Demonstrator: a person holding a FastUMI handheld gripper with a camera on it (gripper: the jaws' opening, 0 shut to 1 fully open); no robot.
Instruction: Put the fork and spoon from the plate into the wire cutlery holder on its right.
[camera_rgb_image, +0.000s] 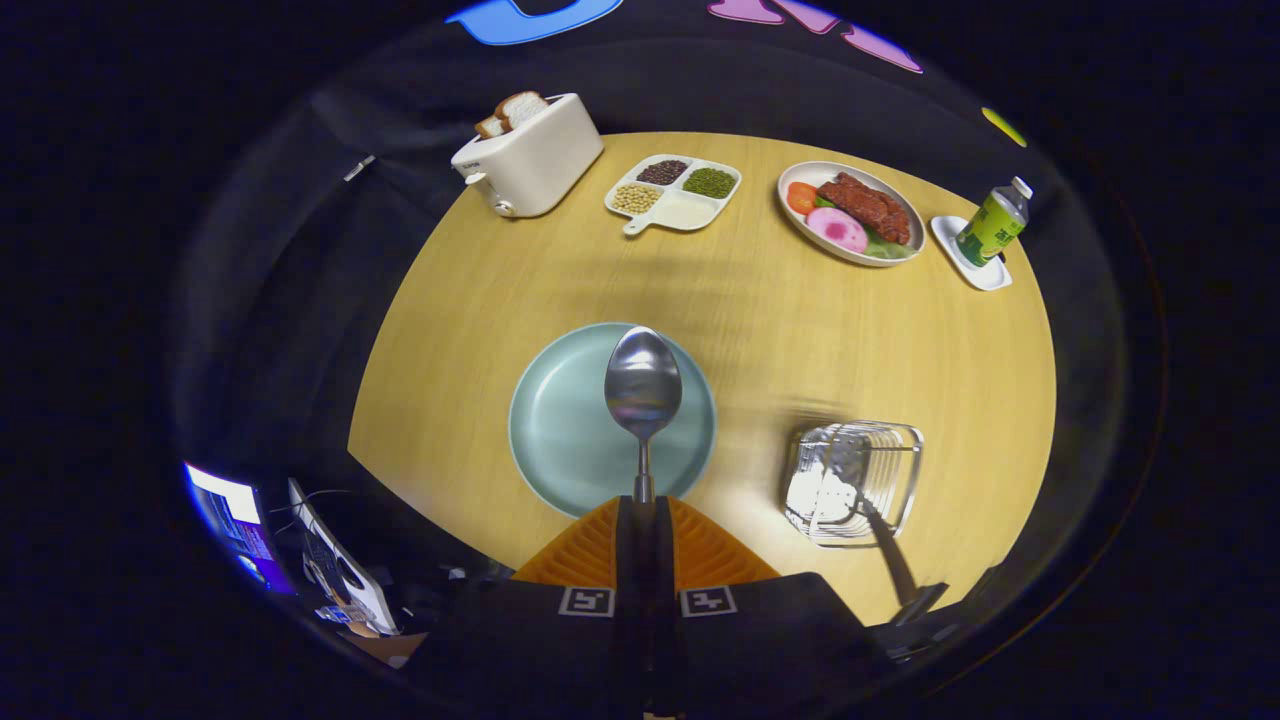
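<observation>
The hand-held gripper (645, 500) is seen closed on the handle of the spoon (643, 385), both fingers pressed against the thin stem. The spoon is held out straight ahead of the fingers, its long axis running near to far, with the bowl at the far end. It is carried above the plate (560, 420), which lies directly below and ahead on the surface (800, 330); no other cutlery is observed on the plate.

The wire cutlery holder (852, 482) stands on the surface to the right of the plate and clear of it, at roughly the same nearness as the fingertips. A utensil handle (888, 555), judged to be the fork, is already seen leaning out of the holder toward the near side, though blur prevents confirmation.

It is judged that the spoon is lifted and the transfer is pending. The holder lies to the right of the gripper, so a sideways carry to the right is called for, followed by tipping the spoon's axis toward upright over the opening. Contact with the leaning handle is noted as a risk.
</observation>
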